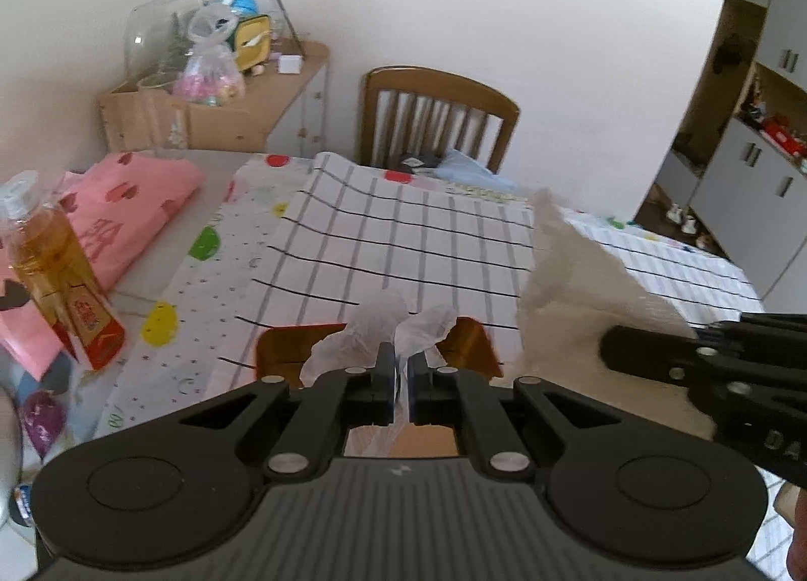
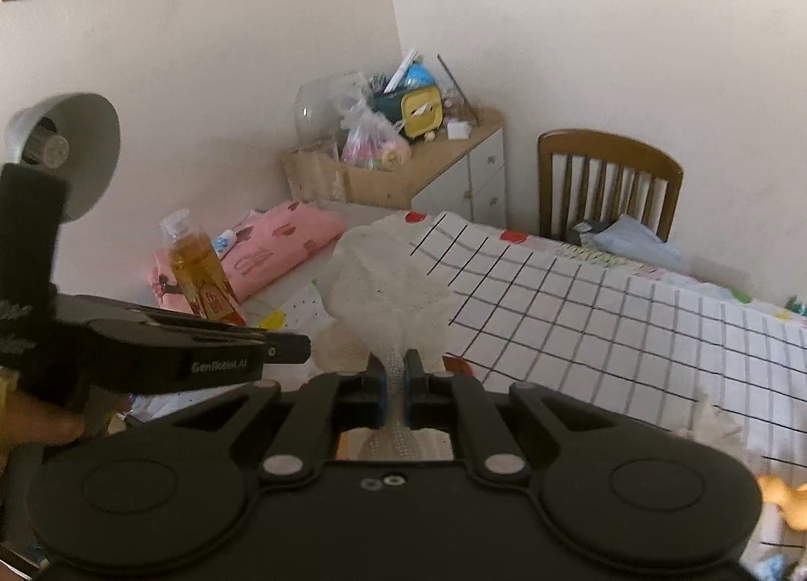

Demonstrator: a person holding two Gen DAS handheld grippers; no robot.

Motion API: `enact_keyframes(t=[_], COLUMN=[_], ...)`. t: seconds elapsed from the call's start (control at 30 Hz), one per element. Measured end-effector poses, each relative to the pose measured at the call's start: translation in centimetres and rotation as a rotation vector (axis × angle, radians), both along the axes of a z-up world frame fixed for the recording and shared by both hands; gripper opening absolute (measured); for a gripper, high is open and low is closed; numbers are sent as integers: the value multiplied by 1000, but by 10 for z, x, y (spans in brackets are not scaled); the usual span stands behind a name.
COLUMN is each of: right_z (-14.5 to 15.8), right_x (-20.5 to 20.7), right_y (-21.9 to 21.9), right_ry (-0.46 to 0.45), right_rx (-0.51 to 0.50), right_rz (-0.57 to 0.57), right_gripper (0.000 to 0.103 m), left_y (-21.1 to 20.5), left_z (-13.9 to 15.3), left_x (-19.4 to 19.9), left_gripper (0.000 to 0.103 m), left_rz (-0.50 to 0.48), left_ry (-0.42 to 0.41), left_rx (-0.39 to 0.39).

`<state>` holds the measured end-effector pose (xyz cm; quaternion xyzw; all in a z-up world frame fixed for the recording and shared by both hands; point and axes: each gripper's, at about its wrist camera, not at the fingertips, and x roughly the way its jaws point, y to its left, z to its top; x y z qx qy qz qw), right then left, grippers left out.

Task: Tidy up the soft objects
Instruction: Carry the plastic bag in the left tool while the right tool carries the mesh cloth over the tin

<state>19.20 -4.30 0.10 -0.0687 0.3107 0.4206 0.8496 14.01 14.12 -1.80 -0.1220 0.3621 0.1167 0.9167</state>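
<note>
Cloth fills both of your grips: your left gripper (image 1: 402, 369) has its fingers pinched together on a thin, crinkled white fold of the white cloth (image 1: 580, 288), which bunches up just ahead of the fingertips. Your right gripper (image 2: 398, 374) is clamped the same way on a knitted-looking edge of that cloth, and the fabric billows up in a puffed mass above its fingers (image 2: 376, 379). Both grips sit over the near edge of the bench (image 1: 222, 167), close beside each other; from the left wrist view your right gripper crosses the lower right corner, with the cloth draped against it. Beyond the cloth, a checked white sheet (image 1: 403, 238) lies spread flat on a dotted cover (image 1: 202, 268) with coloured spots. A folded pink cloth (image 1: 126, 208) lies at the far left of the bench, and a bottle of amber liquid (image 1: 50, 258) stands upright just beside it. A wooden chair (image 1: 439, 117) stands at the far side, with a light blue cloth (image 1: 469, 172) on it.
</note>
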Motion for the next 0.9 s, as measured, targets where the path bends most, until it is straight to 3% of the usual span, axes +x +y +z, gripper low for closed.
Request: enact_keyframes(t=[0.43,0.9], right_z=[-67,-96], right_x=[31,38], right_y=[48,59], right_ry=[137,143], right_rx=[-137,-220], right_rz=[-6,62], right_gripper=[6,12], left_y=[10,13], left_z=[-45,-82], left_x=[18,36], left_gripper=[5,5], left_rz=[35,26], left_ry=[100,194], left_rx=[-39,-92])
